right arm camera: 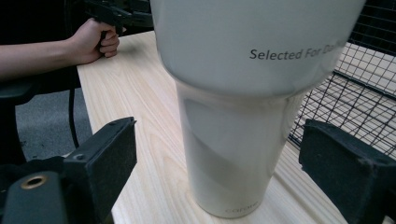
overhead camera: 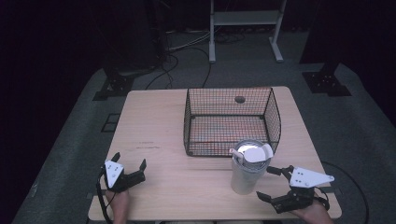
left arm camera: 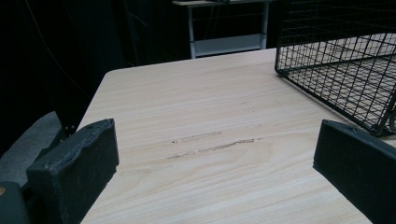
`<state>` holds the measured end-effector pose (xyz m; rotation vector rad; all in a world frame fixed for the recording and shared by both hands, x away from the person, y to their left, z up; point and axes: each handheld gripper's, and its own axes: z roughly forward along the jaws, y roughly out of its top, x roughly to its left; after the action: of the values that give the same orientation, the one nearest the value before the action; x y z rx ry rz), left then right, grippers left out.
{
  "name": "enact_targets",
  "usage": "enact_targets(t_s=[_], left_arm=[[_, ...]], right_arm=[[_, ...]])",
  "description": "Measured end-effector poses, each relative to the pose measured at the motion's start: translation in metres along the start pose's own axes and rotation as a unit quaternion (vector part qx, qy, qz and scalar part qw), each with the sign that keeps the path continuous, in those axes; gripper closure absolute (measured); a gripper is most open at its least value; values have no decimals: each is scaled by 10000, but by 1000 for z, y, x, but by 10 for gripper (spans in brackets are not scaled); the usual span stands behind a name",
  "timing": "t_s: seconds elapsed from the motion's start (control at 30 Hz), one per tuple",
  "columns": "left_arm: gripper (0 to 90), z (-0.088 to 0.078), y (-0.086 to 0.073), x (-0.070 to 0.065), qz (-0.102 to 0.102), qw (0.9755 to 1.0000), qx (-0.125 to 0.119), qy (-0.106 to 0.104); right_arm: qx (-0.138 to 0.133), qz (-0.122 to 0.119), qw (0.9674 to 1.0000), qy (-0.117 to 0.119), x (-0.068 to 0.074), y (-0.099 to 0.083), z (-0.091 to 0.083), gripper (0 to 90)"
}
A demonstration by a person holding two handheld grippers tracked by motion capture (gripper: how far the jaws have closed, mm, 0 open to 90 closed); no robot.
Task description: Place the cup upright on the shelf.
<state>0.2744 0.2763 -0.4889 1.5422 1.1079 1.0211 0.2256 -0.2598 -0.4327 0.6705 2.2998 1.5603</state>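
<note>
A tall white tumbler (overhead camera: 247, 169) with a metal-rimmed lid stands upright near the table's front edge, just in front of a black wire basket (overhead camera: 231, 122). My right gripper (overhead camera: 272, 184) is open at the tumbler's right, jaws spread and pointing at it. In the right gripper view the tumbler (right arm camera: 238, 112) stands close between the two black jaws, which do not touch it. My left gripper (overhead camera: 129, 162) is open at the front left, over bare wood. In the left gripper view its jaws are wide apart with nothing between them.
The basket (left arm camera: 345, 60) looks empty and sits at the table's middle back. A round hole (overhead camera: 240, 99) is in the tabletop behind it. A white-legged stand (overhead camera: 245, 28) and cables lie on the dark floor beyond. The other hand (right arm camera: 93, 39) shows at the far left.
</note>
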Motion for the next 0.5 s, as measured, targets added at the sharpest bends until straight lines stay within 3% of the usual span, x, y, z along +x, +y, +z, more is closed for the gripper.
enact_targets(t_s=[0.5], left_arm=[[0, 0, 0, 0, 4, 10000, -2, -11]], right_arm=[[15, -58, 10000, -54, -4, 2, 18, 106]])
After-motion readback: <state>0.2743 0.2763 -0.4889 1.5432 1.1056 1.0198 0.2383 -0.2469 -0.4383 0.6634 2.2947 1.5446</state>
